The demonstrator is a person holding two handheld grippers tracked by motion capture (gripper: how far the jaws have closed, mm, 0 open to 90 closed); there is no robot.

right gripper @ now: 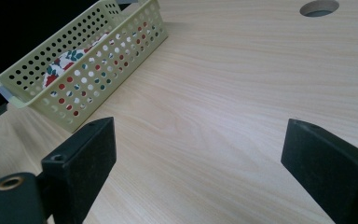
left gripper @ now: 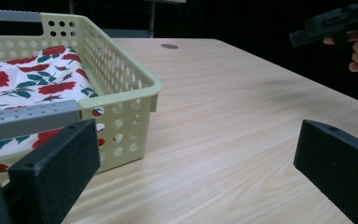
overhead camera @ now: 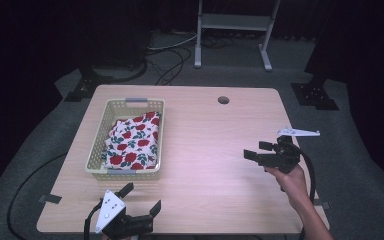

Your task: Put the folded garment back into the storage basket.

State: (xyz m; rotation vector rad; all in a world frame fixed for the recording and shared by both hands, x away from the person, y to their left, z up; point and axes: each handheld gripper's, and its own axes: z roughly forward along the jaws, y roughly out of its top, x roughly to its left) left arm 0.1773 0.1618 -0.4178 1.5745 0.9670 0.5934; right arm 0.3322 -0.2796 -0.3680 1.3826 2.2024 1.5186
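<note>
A pale yellow perforated basket (overhead camera: 96,145) sits on the left of the wooden table (overhead camera: 205,130). Inside it lies a folded cloth (overhead camera: 132,142) with red roses and green leaves. My left gripper (overhead camera: 141,198) hovers open at the table's near edge, just in front of the basket's near right corner (left gripper: 154,91); the cloth (left gripper: 25,77) lies beyond the rim. My right gripper (overhead camera: 259,150) is open over the right side of the table, held by a hand (overhead camera: 294,181), jaws pointing left toward the basket (right gripper: 88,60). Nothing is between either pair of jaws.
A round cable hole (overhead camera: 223,100) is near the table's far edge. A white metal stand (overhead camera: 232,30) and cables lie on the floor behind. The right gripper (left gripper: 335,23) and its hand appear far right in the left gripper view.
</note>
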